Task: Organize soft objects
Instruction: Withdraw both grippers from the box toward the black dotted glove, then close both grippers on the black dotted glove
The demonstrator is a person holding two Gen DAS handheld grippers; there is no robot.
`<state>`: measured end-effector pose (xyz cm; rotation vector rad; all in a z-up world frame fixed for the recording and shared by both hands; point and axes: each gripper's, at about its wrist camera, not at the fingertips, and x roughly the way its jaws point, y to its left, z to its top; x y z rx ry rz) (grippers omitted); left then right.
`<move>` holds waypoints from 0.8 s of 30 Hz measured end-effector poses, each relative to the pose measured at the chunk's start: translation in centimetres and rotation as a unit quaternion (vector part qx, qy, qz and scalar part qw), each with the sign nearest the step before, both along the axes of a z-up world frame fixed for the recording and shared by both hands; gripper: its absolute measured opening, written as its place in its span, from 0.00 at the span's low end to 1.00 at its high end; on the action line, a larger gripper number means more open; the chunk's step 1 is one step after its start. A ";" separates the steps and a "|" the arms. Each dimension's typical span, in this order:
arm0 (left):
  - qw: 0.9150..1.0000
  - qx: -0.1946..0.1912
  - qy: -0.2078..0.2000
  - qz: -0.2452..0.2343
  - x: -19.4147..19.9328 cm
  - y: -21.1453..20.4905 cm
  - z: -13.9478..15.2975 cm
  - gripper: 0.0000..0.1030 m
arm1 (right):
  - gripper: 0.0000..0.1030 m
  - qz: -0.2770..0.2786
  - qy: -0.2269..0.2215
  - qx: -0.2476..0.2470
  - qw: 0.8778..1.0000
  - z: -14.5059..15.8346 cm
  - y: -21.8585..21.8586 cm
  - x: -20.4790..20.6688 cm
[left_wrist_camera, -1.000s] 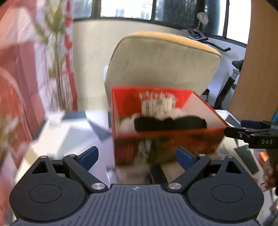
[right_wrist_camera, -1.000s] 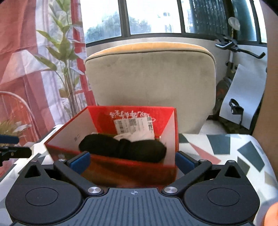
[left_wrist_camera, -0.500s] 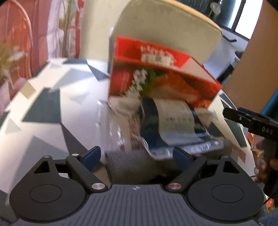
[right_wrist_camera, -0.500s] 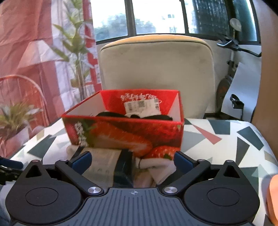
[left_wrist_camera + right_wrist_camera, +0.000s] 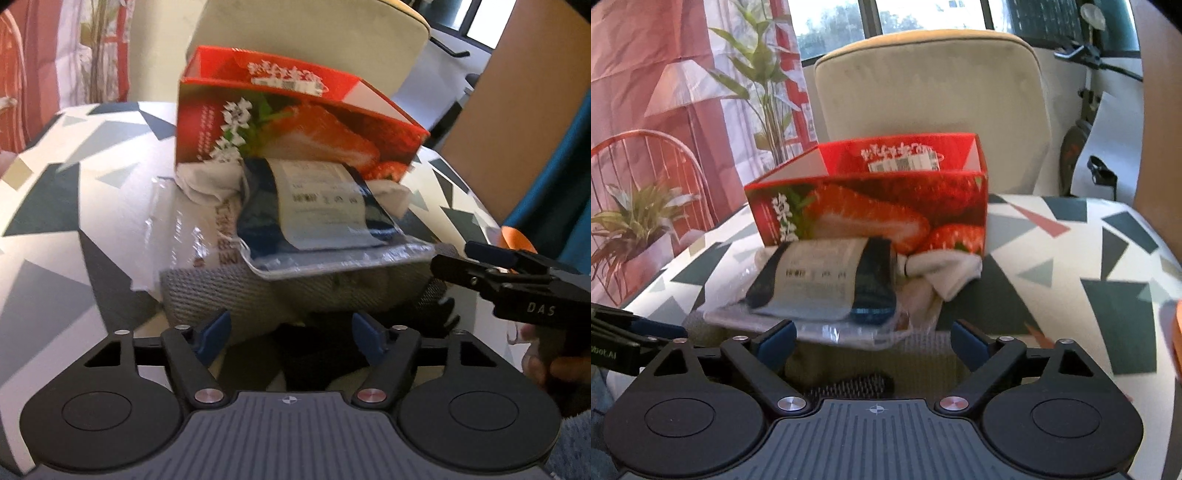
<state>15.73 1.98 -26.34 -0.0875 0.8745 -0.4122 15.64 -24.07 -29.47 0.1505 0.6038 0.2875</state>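
On the surface [image 5: 1115, 258] the box [image 5: 871, 206] stands before a chair [image 5: 931, 88]. Leaning against the box's near wall lies a packaged item [image 5: 827, 280], with a crumpled cloth [image 5: 945, 269] to its right and a knitted piece [image 5: 236, 291] under its near edge.

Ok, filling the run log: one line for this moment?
left gripper: open, closing over grey knit item | right gripper: open, closing | red box: behind pile
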 end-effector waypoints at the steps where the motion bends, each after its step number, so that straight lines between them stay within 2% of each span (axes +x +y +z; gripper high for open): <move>1: 1.000 -0.001 0.004 -0.005 -0.1 -0.2 -0.2 0.67 | 0.84 -0.001 0.004 0.000 1.000 -0.2 0.0 -0.3; 4: 1.000 -0.005 0.013 -0.018 -0.1 -0.6 -0.6 0.63 | 0.81 -0.002 0.015 0.004 1.000 -0.9 -0.2 -0.8; 13: 0.997 -0.012 0.057 -0.040 0.0 -1.5 -2.9 0.58 | 0.74 0.011 0.059 0.012 0.998 -2.8 0.5 -1.3; 19: 0.996 -0.029 0.077 -0.028 0.7 -0.7 -3.9 0.52 | 0.72 0.000 0.082 0.015 0.996 -3.9 0.3 -1.0; 24: 0.996 -0.028 0.072 -0.036 0.8 -0.7 -4.1 0.49 | 0.72 -0.009 0.099 0.021 0.995 -4.6 0.0 -0.8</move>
